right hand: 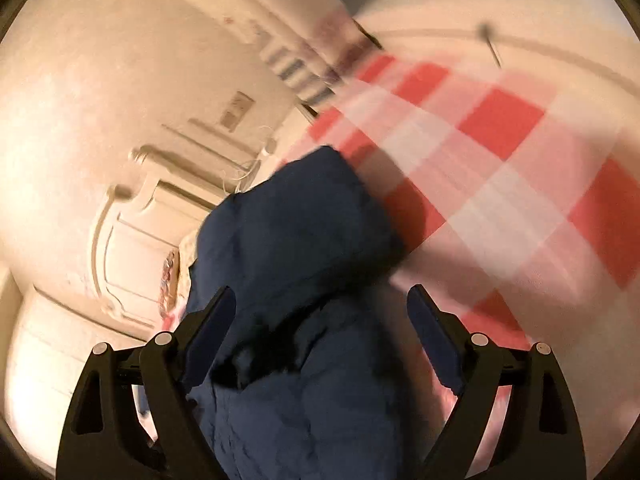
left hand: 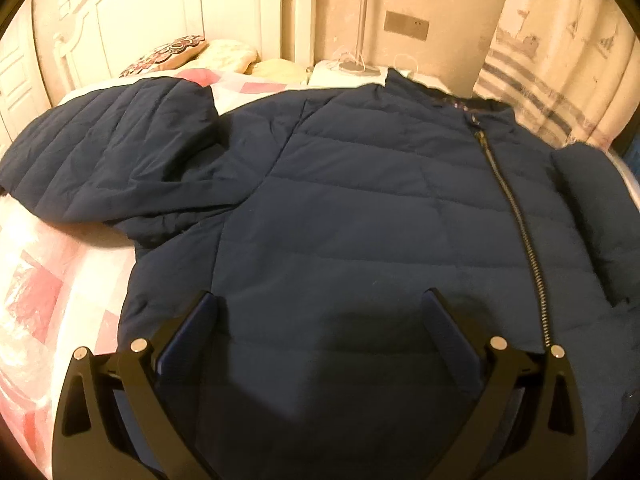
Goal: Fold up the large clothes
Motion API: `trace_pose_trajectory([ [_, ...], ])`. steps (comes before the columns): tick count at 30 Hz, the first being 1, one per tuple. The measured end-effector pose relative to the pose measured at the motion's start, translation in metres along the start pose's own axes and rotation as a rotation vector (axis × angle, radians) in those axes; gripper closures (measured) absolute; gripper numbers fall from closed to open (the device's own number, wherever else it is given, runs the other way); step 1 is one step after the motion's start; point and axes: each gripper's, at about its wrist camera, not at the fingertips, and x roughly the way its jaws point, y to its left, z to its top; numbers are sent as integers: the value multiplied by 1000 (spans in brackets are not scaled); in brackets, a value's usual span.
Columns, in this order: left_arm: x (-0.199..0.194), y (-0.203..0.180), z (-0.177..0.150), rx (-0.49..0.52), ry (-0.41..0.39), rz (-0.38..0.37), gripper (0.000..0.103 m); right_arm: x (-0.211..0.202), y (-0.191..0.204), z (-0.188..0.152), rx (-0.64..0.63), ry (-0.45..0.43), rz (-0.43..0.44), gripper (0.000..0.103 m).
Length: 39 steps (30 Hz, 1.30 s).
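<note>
A navy quilted jacket [left hand: 360, 208] lies front up on the bed, zipper [left hand: 516, 216] closed and running down its right side. Its left sleeve [left hand: 108, 152] is spread out to the left; the other sleeve [left hand: 596, 200] lies folded at the right edge. My left gripper [left hand: 320, 304] hovers open over the jacket's lower front, nothing between its fingers. In the blurred, rolled right wrist view, a navy sleeve [right hand: 296, 240] lies on the checked bedspread. My right gripper [right hand: 320, 300] stands open with the sleeve passing between its spread fingers, the pads not pressing on it.
The bed carries a pink and white checked bedspread [left hand: 44, 276]. Pillows [left hand: 192, 54] lie at its head against a white headboard [left hand: 132, 12]. A bedside stand with a lamp pole [left hand: 362, 20] is behind the jacket's collar. A striped curtain [left hand: 532, 80] hangs at the right.
</note>
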Motion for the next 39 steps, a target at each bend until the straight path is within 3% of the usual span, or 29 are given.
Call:
trace_pose_trajectory([
  [5,-3,5,0,-25,-12,-14,2,41,21,4,-23,29,-39,18],
  [7,-5,4,-1,-22,-18,-7,2,56,30,6,-21,10,-50,30],
  [9,-9,5,-1,-36,-47,14,2,46,44,3,-73,-115,-103,59],
  [12,-26,14,0,-77,-153,39,2,27,110,-16,-310,-294,-115,65],
  [15,-46,28,2,-133,-260,30,2,34,177,-45,-556,-341,-71,65],
  [17,-55,44,1,-205,-303,24,2,48,230,-79,-732,-296,31,65],
  [18,-58,54,-1,-250,-316,36,2,58,251,-94,-798,-241,94,64],
  [19,-59,60,-1,-278,-319,51,2,74,280,-117,-886,-120,192,64],
  [20,-59,67,-2,-307,-318,63,2,86,299,-132,-936,-28,250,50],
  [21,-57,74,-3,-332,-307,63,2,90,309,-141,-962,20,281,19],
  [22,-56,78,-3,-349,-296,59,2,93,321,-158,-1001,55,309,11],
  [23,-53,82,-4,-364,-286,55,2,90,327,-170,-1037,43,328,10],
  [26,-51,88,-5,-389,-270,31,2,81,324,-184,-1104,5,291,11],
  [30,-51,83,-4,-361,-269,-32,2,72,274,-153,-1088,-90,98,11],
  [34,-44,72,-1,-328,-219,-176,2,61,183,-97,-858,-114,-150,15],
  [37,-35,58,7,-300,-149,-259,2,61,128,-78,-676,-116,-228,15],
  [39,-29,46,14,-267,-99,-240,3,60,93,-67,-548,-118,-248,15],
])
